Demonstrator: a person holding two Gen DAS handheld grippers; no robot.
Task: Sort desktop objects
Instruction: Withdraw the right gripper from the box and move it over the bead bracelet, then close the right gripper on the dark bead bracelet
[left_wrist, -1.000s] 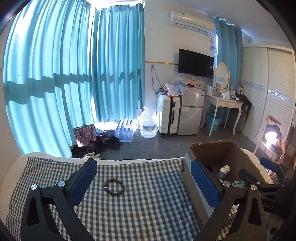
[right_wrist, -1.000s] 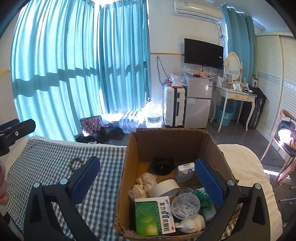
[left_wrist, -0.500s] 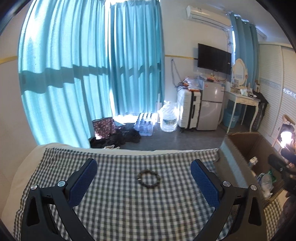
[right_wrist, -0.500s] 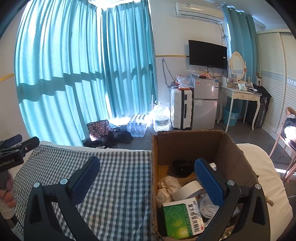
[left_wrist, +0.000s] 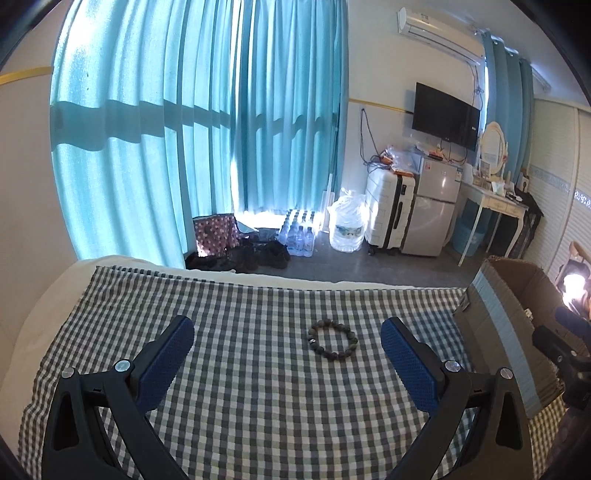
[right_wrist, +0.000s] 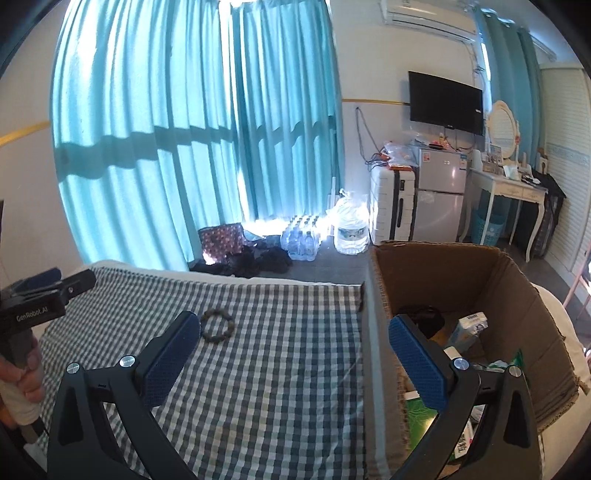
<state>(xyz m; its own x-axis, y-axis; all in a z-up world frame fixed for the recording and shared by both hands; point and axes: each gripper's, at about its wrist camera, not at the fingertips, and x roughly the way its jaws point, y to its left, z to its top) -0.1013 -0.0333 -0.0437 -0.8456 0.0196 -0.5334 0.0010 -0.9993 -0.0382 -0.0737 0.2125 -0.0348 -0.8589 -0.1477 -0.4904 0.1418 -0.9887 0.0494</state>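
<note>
A dark beaded bracelet (left_wrist: 332, 340) lies flat on the checked cloth (left_wrist: 258, 406), ahead of my open, empty left gripper (left_wrist: 288, 339) and a little right of its middle. It also shows in the right wrist view (right_wrist: 218, 325), just beyond the left fingertip (right_wrist: 177, 332). My right gripper (right_wrist: 293, 332) is open and empty, straddling the left wall of the cardboard box (right_wrist: 517, 280). The box also shows at the right edge of the left wrist view (left_wrist: 517, 295). It holds several items, among them a green packet (right_wrist: 417, 410) and a small white carton (right_wrist: 469, 326).
The cloth covers a cream surface whose far edge (left_wrist: 258, 275) drops to the floor. Beyond stand a water jug (left_wrist: 347, 225), a suitcase and a small fridge. The hand with the left gripper shows at the left edge of the right wrist view (right_wrist: 33, 299).
Both grippers have swung left. The bracelet has shifted right in the left view and come into the right view; the box has slid to the right edge.
</note>
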